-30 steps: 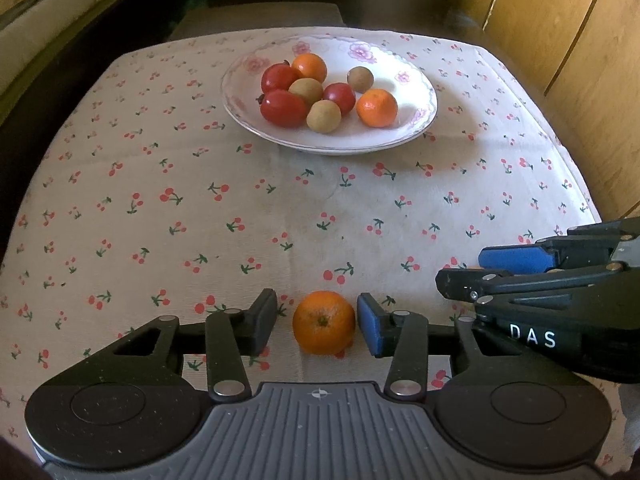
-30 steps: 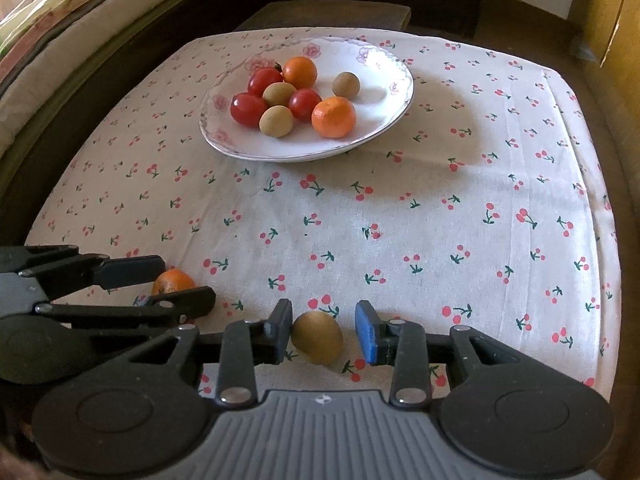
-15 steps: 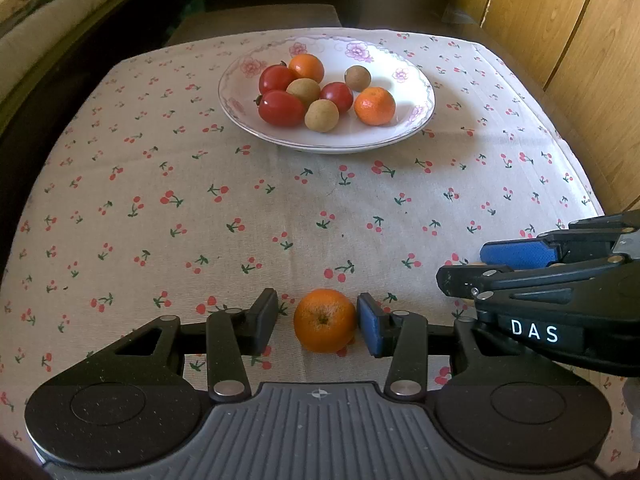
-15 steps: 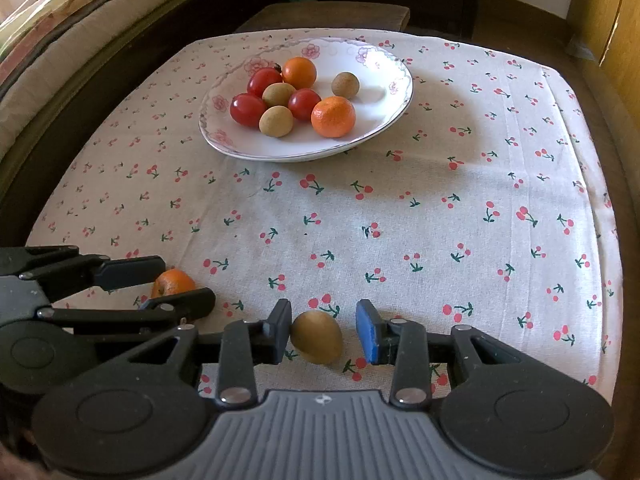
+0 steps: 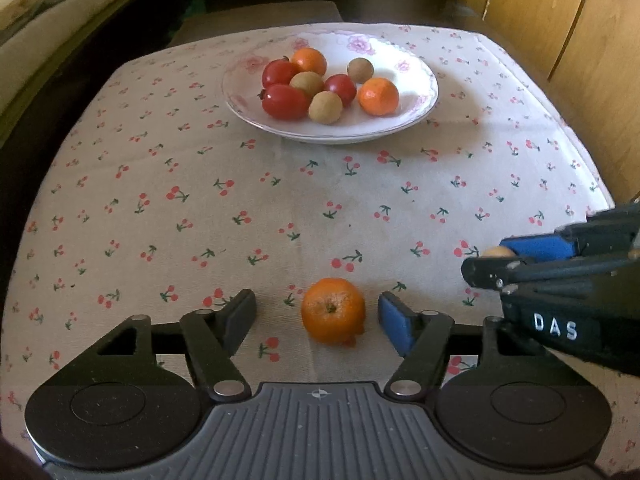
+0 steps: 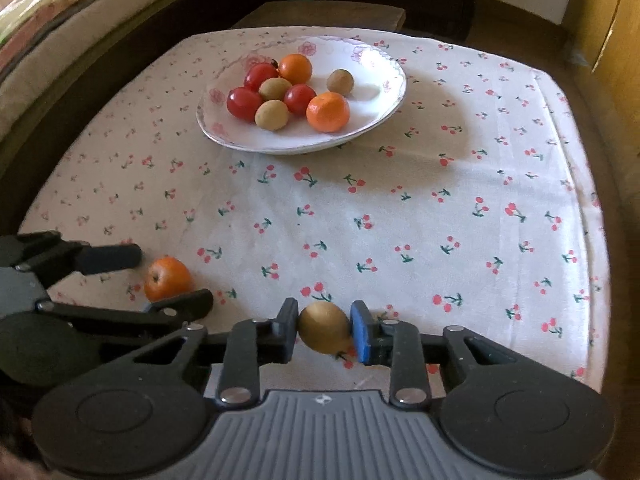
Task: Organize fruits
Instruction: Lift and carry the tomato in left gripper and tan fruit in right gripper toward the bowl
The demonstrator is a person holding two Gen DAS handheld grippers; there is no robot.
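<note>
A white flowered plate (image 5: 416, 116) (image 6: 384, 108) at the far middle of the table holds several tomatoes, longans and two oranges. A loose orange (image 5: 333, 310) (image 6: 167, 278) lies on the cloth between the fingers of my left gripper (image 5: 316, 318) (image 6: 160, 276), which is open around it without touching. My right gripper (image 6: 324, 330) is shut on a brown longan (image 6: 324, 332) at the near edge of the table. In the left wrist view the right gripper (image 5: 496, 258) shows at the right, with a bit of the longan (image 5: 498, 252) between its fingers.
The table has a white cloth with a cherry print (image 5: 240, 200) (image 6: 440, 208). Wooden cabinet doors (image 5: 560, 20) stand to the right. A sofa or bed edge (image 6: 60, 40) runs along the left. A dark stool (image 6: 328, 14) stands behind the table.
My right gripper has closed its fingers onto the longan. My left gripper stays open around the orange and has tilted slightly.
</note>
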